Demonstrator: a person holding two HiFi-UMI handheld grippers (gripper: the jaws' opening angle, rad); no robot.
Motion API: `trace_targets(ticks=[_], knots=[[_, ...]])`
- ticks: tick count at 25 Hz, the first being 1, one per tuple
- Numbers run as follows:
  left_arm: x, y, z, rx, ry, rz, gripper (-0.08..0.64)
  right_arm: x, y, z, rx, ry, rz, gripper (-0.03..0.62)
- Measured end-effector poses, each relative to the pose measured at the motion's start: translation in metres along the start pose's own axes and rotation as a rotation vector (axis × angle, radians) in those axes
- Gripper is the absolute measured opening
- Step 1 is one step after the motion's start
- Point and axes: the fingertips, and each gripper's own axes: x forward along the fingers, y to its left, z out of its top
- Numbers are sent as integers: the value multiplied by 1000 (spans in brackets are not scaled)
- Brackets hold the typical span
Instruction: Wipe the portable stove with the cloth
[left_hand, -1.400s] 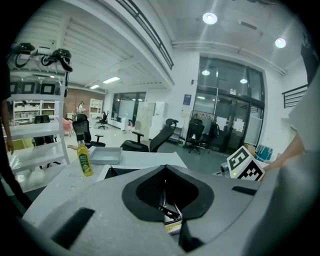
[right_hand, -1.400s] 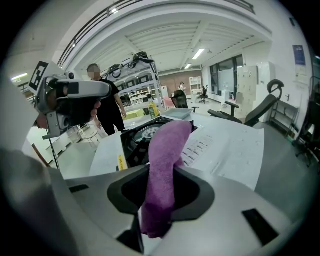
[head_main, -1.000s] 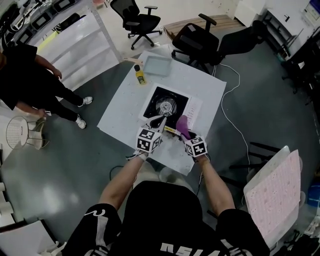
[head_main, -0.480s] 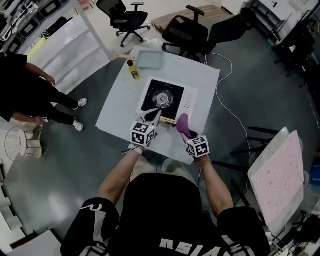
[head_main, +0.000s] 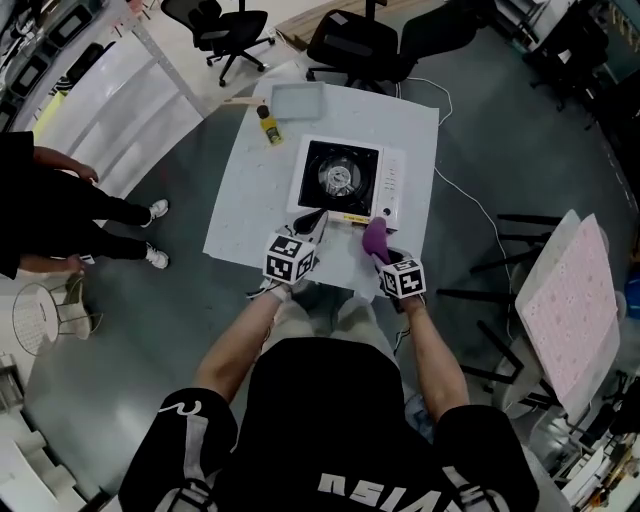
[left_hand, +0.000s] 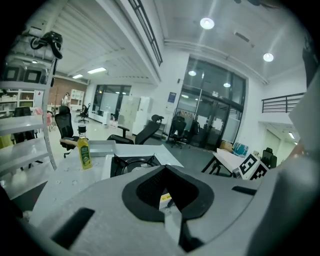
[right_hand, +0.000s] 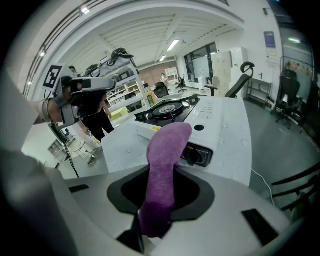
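None of the wiping looks done yet, as far as I can judge. The white portable gas stove with a black burner top (head_main: 345, 180) sits on the pale square table (head_main: 240, 215), and nothing rests on it. The right gripper (head_main: 380, 254) is clamped on the purple terry cloth (head_main: 374, 236), which sticks up out of the jaws at about 5 o'clock from the stove, just beside its front right corner.

From the right gripper view, the cloth (right_hand: 165, 160) stands clear of the stove (right_hand: 220, 125) with its black knob behind, so contact is still to come. The left gripper (head_main: 317, 218) waits at 7 o'clock from the stove, near its front edge. Its jaws are together with nothing between them (left_hand: 172, 212).

A yellow plastic bottle (head_main: 268, 128) stands at 10 o'clock from the stove and a shallow grey tray (head_main: 297, 100) lies at 11 o'clock. Left to do: bring the cloth down and wipe all of the stove.

Against the earlier frames, the view has swung, so the table now sits squarer and higher in the picture. Both grippers keep roughly their places along the stove's front edge, and the cloth is clamped as before. The stove, bottle and tray have not shifted on the table.
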Motion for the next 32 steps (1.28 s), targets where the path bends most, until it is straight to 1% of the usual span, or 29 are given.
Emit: trace_targets(ticks=[5, 10, 21, 32], knots=[[-25, 22, -10, 11, 16, -19, 9, 17, 22, 3, 39, -2, -27, 109], [-47, 44, -16, 1, 17, -22, 9, 37, 50, 15, 36, 0, -26, 109], [-89, 102, -24, -18, 2, 19, 9, 91, 120, 44, -1, 7, 29, 109], [-117, 154, -27, -34, -13, 66, 9, 137, 175, 79, -57, 11, 90, 109]])
